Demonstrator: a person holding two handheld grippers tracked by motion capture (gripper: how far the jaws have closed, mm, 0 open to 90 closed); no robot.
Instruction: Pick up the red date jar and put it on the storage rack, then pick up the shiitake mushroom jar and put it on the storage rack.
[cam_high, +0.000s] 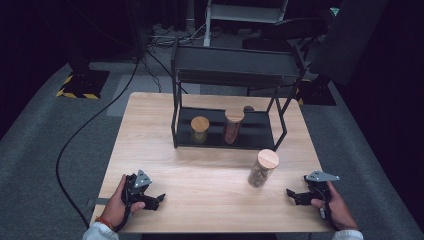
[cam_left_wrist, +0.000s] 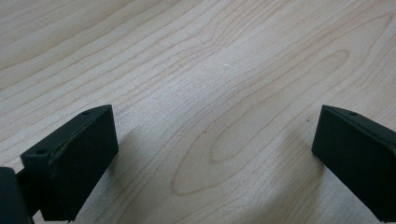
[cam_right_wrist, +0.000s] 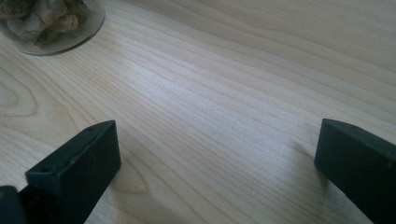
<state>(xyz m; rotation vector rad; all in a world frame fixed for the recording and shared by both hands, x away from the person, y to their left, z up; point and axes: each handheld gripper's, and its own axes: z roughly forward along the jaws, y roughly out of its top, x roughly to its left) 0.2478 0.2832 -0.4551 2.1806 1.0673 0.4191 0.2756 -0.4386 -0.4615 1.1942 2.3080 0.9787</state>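
A wooden table (cam_high: 165, 125) is seen from above, with a black two-level rack (cam_high: 235, 65) standing at its far middle. Two jars with wooden lids are already on the rack's lower shelf: a short one (cam_high: 200, 129) on the left and a taller one (cam_high: 233, 126) just beside it. A third jar (cam_high: 262, 168), filled with pale brown pieces, stands on the table in front of the rack's right corner (its glass base (cam_right_wrist: 51, 23) also shows at the top left of the right gripper view).

The left gripper (cam_high: 150, 200) is held low over the near left of the table, the right gripper (cam_high: 295, 196) over the near right, close to the third jar. Both are spread wide, and nothing is held between the jaws of either.

The work is judged to be partly done: two jars are shelved, and the third seems left to be picked up and placed. Open shelf space is seen to the right of the tall jar. Bare table lies between the grippers, though the right gripper is near the table's right edge, and the rack's slanted leg stands just behind the jar.
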